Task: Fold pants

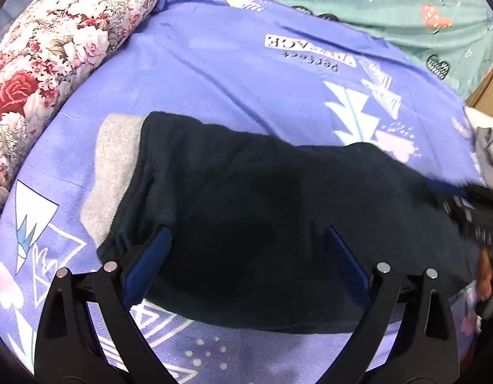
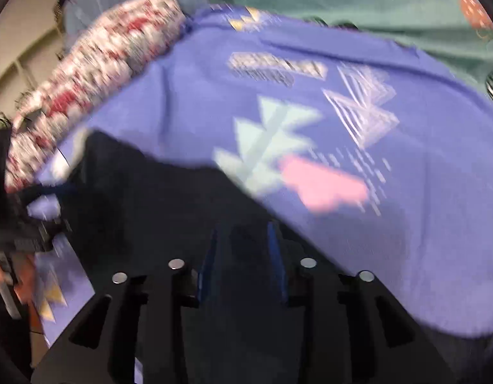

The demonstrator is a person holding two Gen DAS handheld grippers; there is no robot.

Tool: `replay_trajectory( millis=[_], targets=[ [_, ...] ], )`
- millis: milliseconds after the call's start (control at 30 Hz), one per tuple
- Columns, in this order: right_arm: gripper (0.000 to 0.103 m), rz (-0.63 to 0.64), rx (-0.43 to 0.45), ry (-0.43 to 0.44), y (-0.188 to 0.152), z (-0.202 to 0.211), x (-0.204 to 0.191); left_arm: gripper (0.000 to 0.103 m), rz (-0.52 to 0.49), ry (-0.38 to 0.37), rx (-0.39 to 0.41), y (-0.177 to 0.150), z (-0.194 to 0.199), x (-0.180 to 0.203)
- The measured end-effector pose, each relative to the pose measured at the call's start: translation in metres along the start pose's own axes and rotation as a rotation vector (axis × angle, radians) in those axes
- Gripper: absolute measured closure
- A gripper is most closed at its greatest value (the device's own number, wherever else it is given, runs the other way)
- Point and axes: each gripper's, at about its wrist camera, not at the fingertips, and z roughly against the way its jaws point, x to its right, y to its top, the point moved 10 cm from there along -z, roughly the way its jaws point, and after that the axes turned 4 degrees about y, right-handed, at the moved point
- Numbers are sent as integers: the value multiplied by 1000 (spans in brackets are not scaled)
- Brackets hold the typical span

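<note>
The pants (image 1: pixel 262 224) are lying across the purple sheet (image 1: pixel 214 80) on the bed, dark navy, already doubled into a short wide bundle with the grey waistband (image 1: pixel 115 172) poking out at one end, toward the floral pillow (image 1: pixel 54 48).

The left gripper (image 1: pixel 246 262) sits right over the bundle with its jaws spread wide, one blue pad on each side of a broad patch of cloth. It's released, not pinching anything. My guess is it's parked there to pin or steady the waistband half while the other end gets handled.

The right gripper (image 2: pixel 243 262) is over the opposite end of the pants. Its view is badly smeared, but the jaws show a narrow gap with dark fabric under and between them. Whether the pads are actually biting the cloth, I can't tell.

Looks to me like the fold is mostly done and the right side is being tidied.
</note>
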Motion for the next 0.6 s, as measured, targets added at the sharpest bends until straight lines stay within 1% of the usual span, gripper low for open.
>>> replay_trajectory(
  millis=[33,67,100,167,200,233,267,300,333,367,400,433,467,500,567,600],
  targets=[
    [67,-41,-29,-6,-19,3,20,6,4,9,-19,-3,-5,-1],
    [68,-77,-16,39,-29,12,33,6,7,11,-29,-4,-8,-2],
    [68,-119,-3,21,-39,24,55,6,1,21,-31,-7,-11,-2],
    [70,-187,28,-64,-52,46,97,6,-29,65,-27,-10,-13,-2],
    [70,-226,36,-145,-59,57,122,6,-33,75,-27,-11,-13,-1],
    [68,-285,15,-329,-74,71,161,6,-32,86,-27,-12,-12,-2],
    [65,-331,11,-446,-83,86,186,6,-22,93,-31,-13,-10,-2],
    [65,-383,28,-505,-91,101,202,6,-10,94,-31,-12,-8,-2],
    [65,-443,82,-422,-97,115,205,6,-1,92,-29,-12,-5,-1],
    [65,-475,118,-288,-99,121,197,6,7,86,-24,-12,-2,-1],
    [64,-492,138,-118,-105,125,182,6,14,74,-16,-11,3,1],
    [62,-493,134,-38,-111,126,174,5,15,61,-7,-11,6,3],
    [58,-491,121,17,-119,124,167,4,12,49,-2,-11,8,6],
    [57,-501,93,28,-131,119,168,4,5,39,0,-11,9,10],
    [58,-542,57,-62,-150,114,191,4,-1,59,-12,-14,3,10],
    [61,-560,80,-81,-152,117,199,4,-3,85,-24,-16,0,8]
  ],
)
